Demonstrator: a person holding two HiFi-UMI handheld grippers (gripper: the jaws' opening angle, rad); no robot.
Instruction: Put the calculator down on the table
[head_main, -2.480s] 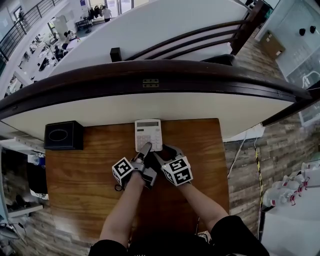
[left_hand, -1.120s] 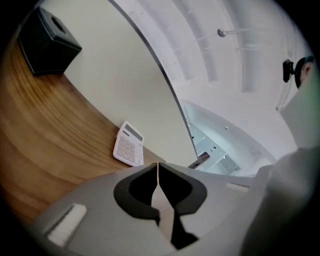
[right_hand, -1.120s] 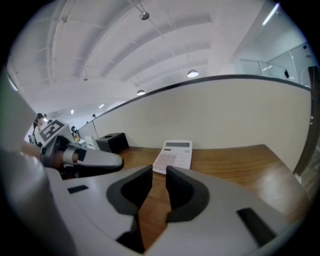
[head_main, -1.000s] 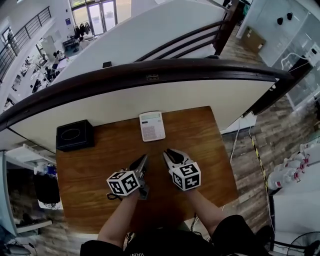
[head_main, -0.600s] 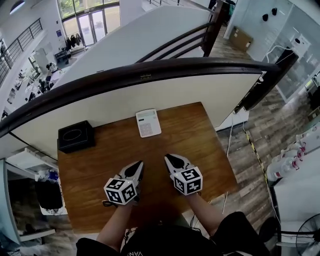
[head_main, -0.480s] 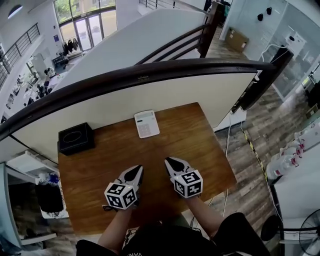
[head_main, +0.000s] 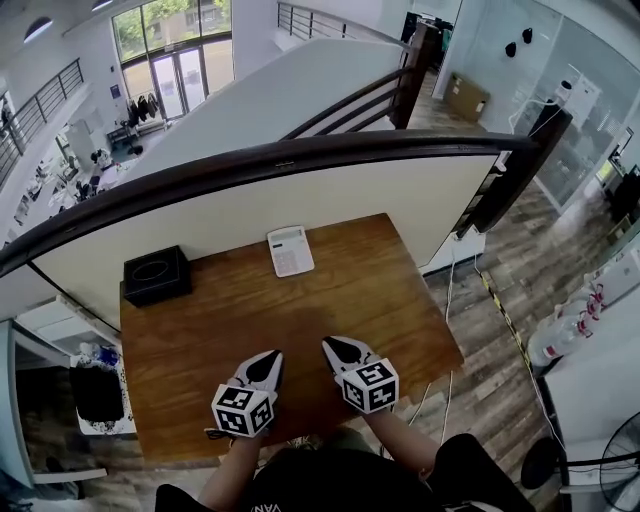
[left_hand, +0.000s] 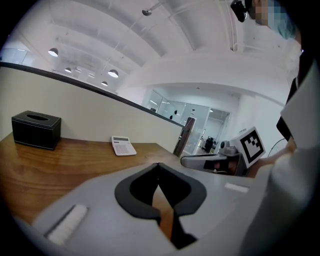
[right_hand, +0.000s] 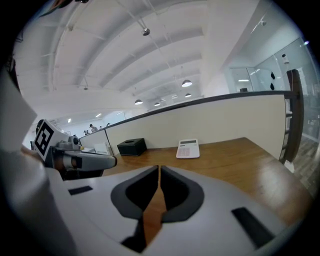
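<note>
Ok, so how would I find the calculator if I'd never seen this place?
Find the brown wooden table pushed against the curved cream wall. Along its far edge sit two things: a black box at the left corner and the calculator nearer the middle. The calculator is the flat white one with rows of buttons; the box is dark and chunky.

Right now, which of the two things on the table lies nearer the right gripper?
The white calculator, ahead of the right gripper; the black tissue box sits farther off, at the left.
</note>
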